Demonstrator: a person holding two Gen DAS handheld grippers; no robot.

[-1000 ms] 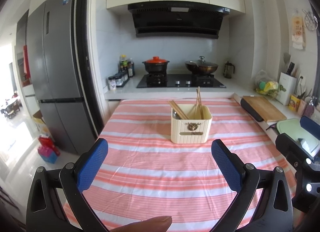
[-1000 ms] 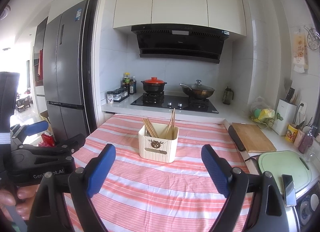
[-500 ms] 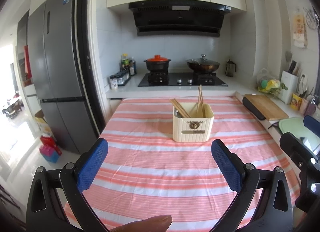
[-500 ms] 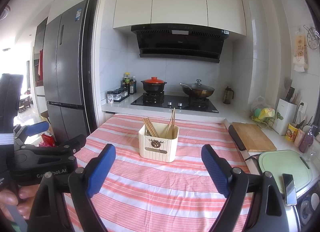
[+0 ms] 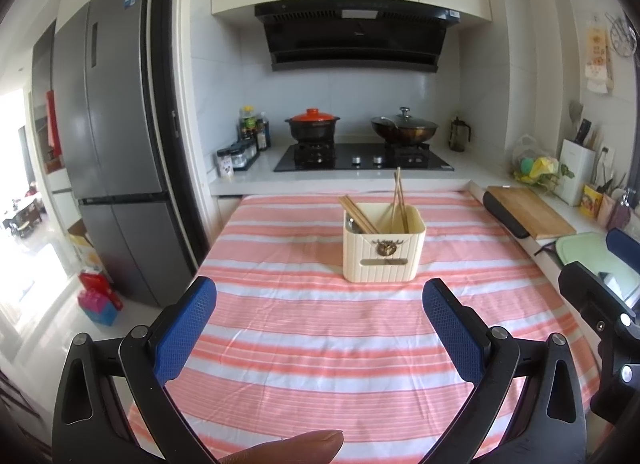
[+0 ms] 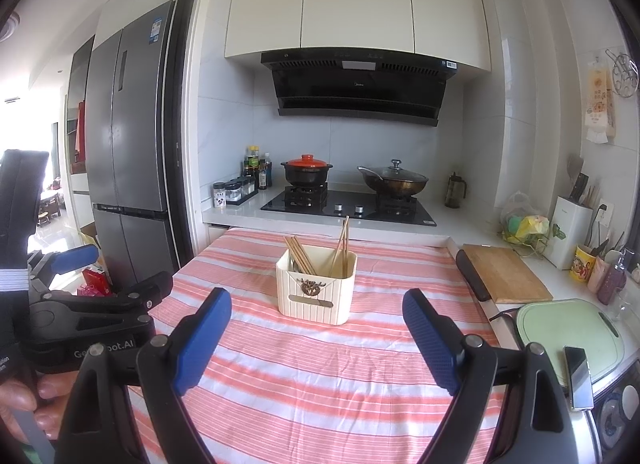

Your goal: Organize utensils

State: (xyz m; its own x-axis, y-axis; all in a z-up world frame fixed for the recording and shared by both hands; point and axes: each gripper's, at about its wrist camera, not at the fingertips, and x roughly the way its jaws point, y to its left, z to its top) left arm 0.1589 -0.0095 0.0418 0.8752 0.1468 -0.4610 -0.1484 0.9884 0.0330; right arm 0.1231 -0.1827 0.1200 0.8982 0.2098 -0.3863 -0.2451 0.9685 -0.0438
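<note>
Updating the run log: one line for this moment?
left tool: open, empty | right tool: open, empty | chopsticks: in holder | striped cloth: bare

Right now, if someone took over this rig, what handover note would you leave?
Left tongs: open, empty, over the striped tablecloth.
Right tongs: open, empty, also short of the holder.
Utensil holder: cream box standing mid-table, chopsticks leaning in its left part, another pair upright at right.
Done: no loose utensils visible on the cloth.
Left: apparently nothing to pick up; check the holder's sorting.
</note>
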